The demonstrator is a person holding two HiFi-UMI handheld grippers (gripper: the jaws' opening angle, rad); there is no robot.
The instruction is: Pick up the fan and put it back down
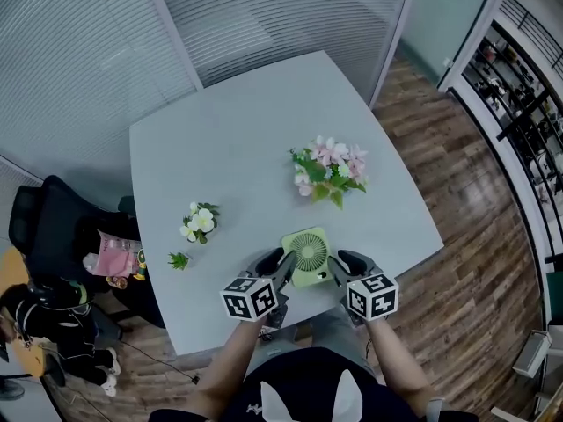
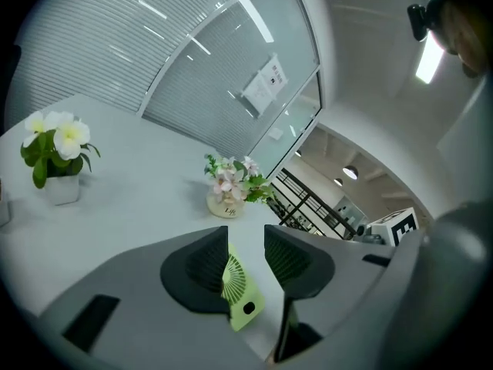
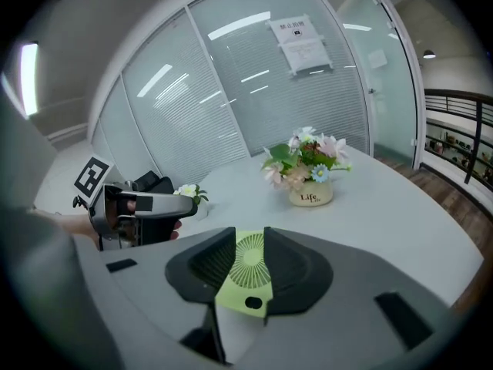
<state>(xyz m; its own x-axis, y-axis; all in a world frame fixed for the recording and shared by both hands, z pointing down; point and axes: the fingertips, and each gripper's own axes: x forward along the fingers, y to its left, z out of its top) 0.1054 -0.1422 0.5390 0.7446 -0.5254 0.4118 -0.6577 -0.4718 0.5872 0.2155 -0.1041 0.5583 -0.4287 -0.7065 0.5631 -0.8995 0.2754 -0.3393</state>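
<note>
Green fan [image 1: 308,255] sits on the desk [image 1: 229,148] nr its front edge, btwn the two grippers. Left gripper [image 1: 278,262]: fingers [image 2: 202,272] parted, gripping nothing. The fan shows beyond them, partly behind one finger, w/ bare desk before the other. Right gripper [image 1: 341,262]: fingers [image 3: 296,272] a narrow gap apart, also released, grille seen past them w/ both sides covered. Fan leans back, grille facing up toward the person, button end nearest them. Body approx. square, no clear long axis.
</note>
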